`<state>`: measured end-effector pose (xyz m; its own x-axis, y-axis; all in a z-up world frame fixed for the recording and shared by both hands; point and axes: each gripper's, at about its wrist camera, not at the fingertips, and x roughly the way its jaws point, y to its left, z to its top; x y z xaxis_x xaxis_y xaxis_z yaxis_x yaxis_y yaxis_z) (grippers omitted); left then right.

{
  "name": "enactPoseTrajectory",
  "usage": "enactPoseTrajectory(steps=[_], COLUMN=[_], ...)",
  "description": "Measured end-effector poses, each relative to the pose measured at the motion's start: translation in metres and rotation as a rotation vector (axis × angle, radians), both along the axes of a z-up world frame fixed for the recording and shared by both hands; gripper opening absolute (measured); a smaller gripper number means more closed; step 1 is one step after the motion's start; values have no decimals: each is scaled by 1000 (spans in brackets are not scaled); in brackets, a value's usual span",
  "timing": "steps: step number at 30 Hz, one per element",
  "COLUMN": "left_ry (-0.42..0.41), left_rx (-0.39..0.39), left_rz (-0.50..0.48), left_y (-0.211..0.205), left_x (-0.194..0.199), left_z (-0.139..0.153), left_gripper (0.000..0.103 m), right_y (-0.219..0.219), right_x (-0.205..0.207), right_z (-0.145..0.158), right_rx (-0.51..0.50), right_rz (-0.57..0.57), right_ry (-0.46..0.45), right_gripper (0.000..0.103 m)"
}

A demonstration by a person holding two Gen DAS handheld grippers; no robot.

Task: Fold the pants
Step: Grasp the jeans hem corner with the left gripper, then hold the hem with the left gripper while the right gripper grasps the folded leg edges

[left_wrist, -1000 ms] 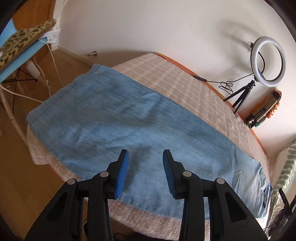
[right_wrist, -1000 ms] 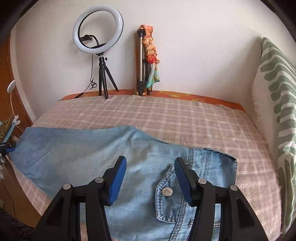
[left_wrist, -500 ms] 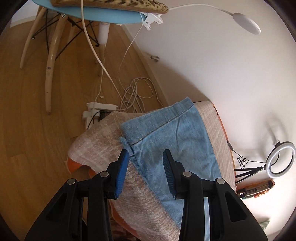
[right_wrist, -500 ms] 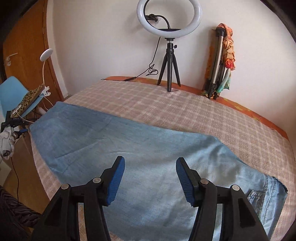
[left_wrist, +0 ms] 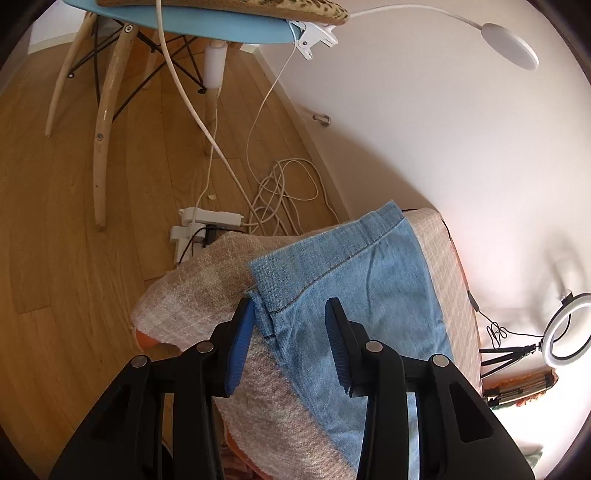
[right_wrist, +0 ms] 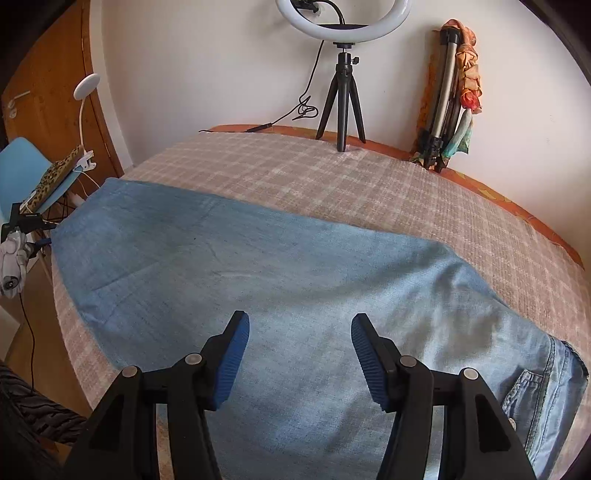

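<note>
We see the jeans (right_wrist: pixel 280 280) lying flat across the checked bed cover (right_wrist: pixel 332 173), waistband toward the right, leg hem at the bed's left corner. Our left gripper (left_wrist: pixel 290 321) hovers over that hem corner (left_wrist: pixel 280 280), released, nothing pinched. Our right gripper (right_wrist: pixel 299 336) hangs above the mid-leg, also released and empty. A ring light (right_wrist: pixel 343 18) stands at the wall.

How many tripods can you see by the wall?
2: a black tripod standing on the bed under the ring light, and a folded silver tripod leaning against the wall to its right.
</note>
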<state>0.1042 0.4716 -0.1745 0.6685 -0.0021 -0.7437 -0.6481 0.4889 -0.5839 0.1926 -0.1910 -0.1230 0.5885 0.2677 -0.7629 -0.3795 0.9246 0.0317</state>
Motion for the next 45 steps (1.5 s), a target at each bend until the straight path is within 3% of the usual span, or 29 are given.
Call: enactPoseTrajectory(steps=[8, 10, 12, 15, 20, 24, 27, 30, 35, 38, 41, 45], left_ry=[-2, 6, 41, 40, -52, -145, -191, -207, -185, -163, -155, -181], left_rx=[31, 67, 116, 166, 268, 369, 433, 488, 475, 457, 499, 450], left_rz=[18, 21, -17, -33, -90, -223, -374, -561, -781, -854, -901, -880], left_y=[-4, -9, -15, -20, -42, -93, -151, -215, -287, -309, -330, -322], left_x=[5, 7, 14, 17, 23, 37, 50, 60, 64, 61, 54, 53], left_z=[0, 0, -1, 5, 43, 80, 95, 94, 72, 60, 57, 66], left_gripper=[40, 34, 15, 13, 12, 12, 11, 11, 11, 11, 11, 11], right_y=[10, 13, 13, 13, 12, 9, 6, 1, 5, 22, 58, 115], right_x=[-1, -1, -1, -1, 1, 2, 4, 9, 23, 42, 69, 107], right_z=[-3, -4, -4, -4, -4, -1, 4, 7, 16, 25, 29, 24], right_rx=[-24, -30, -27, -31, -21, 15, 55, 101, 175, 272, 307, 348], right_rz=[26, 31, 30, 26, 11, 1, -8, -24, 7, 68, 136, 206], right_ry=[-2, -3, 0, -2, 5, 14, 19, 33, 77, 117, 152, 258], right_gripper=[60, 60, 60, 60, 60, 60, 60, 60, 60, 63, 64, 65])
